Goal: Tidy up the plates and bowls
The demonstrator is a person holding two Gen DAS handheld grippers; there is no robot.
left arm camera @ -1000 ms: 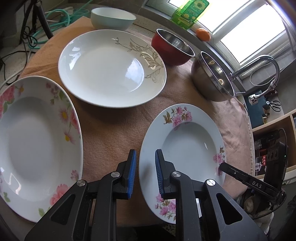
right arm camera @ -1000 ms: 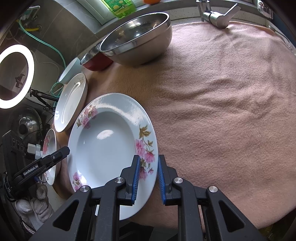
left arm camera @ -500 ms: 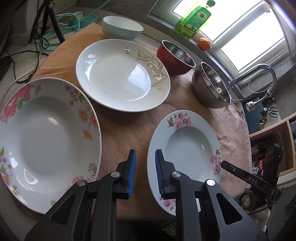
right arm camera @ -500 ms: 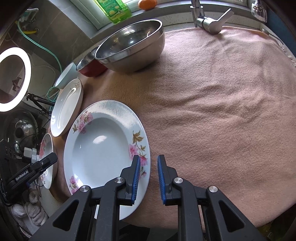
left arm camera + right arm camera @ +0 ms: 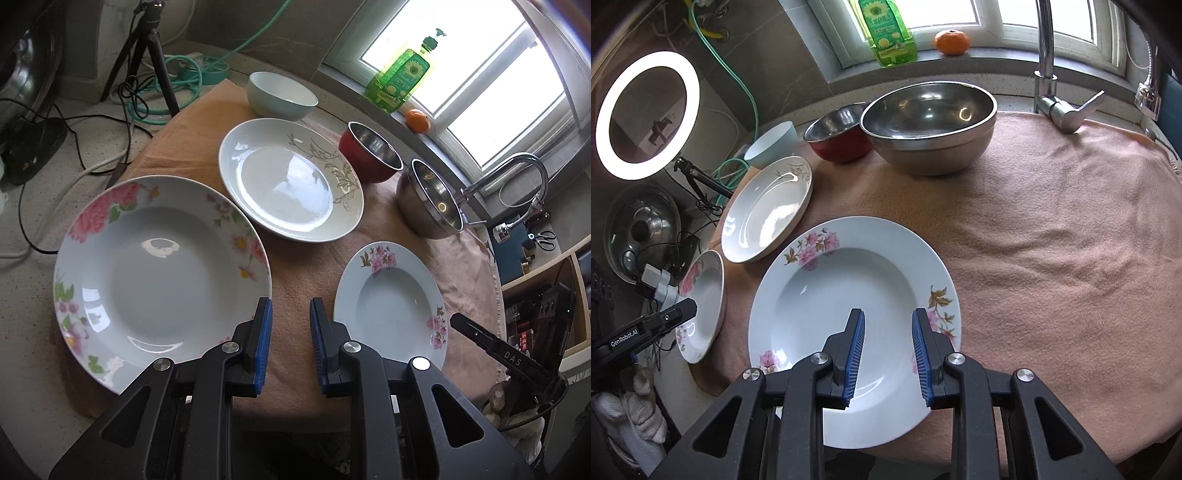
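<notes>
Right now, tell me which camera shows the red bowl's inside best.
The left wrist view: the red bowl sits with its steel interior open to the camera, nothing in front. In the right wrist view the red bowl is lower-angled, and the large steel bowl covers its right edge.

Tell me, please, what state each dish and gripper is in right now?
Left gripper: open, holding nothing.
Right gripper: open, above the small pink-flowered plate.
Large pink-flowered plate: flat, empty.
Gold-leaf plate: flat, empty.
Pale blue bowl: upright, empty.
Red bowl: upright, empty.
Steel bowl: upright, empty.
</notes>
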